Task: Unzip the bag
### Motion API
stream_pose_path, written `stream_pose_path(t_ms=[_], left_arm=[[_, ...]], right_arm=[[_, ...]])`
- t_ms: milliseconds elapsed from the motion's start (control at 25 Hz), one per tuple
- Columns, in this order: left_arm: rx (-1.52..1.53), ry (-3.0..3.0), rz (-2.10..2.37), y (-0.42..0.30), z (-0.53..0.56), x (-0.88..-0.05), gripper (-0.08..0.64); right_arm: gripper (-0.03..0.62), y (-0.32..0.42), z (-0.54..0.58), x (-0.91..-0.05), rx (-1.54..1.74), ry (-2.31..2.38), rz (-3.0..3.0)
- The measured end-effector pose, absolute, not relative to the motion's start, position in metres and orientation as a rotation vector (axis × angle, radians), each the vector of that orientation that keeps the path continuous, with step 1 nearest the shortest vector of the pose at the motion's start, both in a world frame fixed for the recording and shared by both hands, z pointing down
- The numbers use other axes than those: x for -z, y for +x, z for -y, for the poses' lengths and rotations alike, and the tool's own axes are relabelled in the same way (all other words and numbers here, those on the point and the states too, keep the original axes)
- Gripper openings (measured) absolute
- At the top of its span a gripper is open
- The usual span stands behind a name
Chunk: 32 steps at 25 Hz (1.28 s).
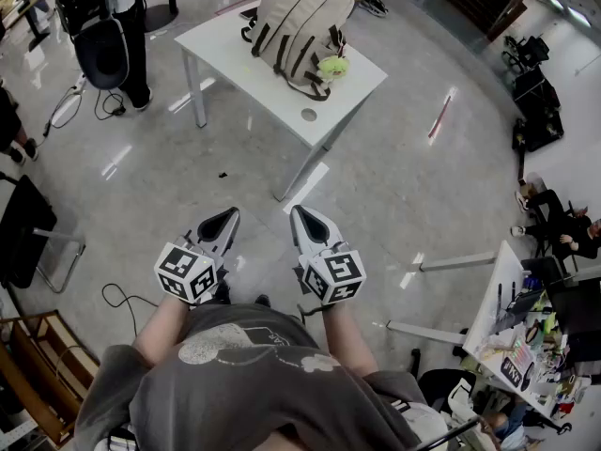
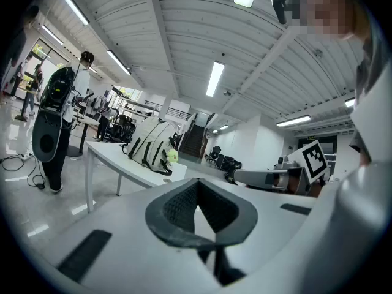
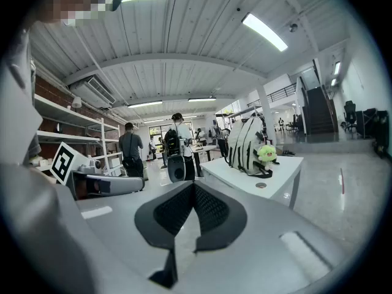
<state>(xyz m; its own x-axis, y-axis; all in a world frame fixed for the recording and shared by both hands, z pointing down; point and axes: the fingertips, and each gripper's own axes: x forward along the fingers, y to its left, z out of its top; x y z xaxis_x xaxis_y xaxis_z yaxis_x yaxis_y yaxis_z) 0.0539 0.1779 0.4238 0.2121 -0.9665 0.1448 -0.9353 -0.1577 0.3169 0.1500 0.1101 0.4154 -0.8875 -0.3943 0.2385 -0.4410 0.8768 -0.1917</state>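
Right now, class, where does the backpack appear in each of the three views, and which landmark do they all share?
Head view: backpack at top centre, on the white table.
Left gripper view: backpack left of centre, at mid-height.
Right gripper view: backpack right of centre, at mid-height.
Shared landmark: the yellow-green plush toy on the backpack.

The bag [image 1: 300, 22] is soft beige cloth, its toy [image 1: 332, 67] fuzzy plush, the counter [image 1: 272, 87] smooth matt white, the floor [image 1: 169, 186] glossy, and the fingers [image 2: 174, 210] dark, finely ribbed against matt grey plastic.
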Motion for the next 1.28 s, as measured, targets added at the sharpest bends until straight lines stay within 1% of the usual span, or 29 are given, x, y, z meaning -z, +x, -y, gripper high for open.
stream_pose_path(t_ms=[800, 1160, 1280], left_arm=[[0.146, 2.115, 1.782, 0.032, -0.186, -0.431, 0.006], [0.159, 2.11, 1.78, 0.004, -0.189, -0.433, 0.006], [0.166, 2.119, 1.776, -0.016, -0.198, -0.437, 0.006]], right_arm=[[-0.002, 0.137, -0.115, -0.429, -0.388, 0.679, 2.809], [-0.002, 0.122, -0.109, -0.432, -0.405, 0.761, 2.801], [-0.002, 0.108, -0.114, -0.438, -0.417, 0.798, 2.785]])
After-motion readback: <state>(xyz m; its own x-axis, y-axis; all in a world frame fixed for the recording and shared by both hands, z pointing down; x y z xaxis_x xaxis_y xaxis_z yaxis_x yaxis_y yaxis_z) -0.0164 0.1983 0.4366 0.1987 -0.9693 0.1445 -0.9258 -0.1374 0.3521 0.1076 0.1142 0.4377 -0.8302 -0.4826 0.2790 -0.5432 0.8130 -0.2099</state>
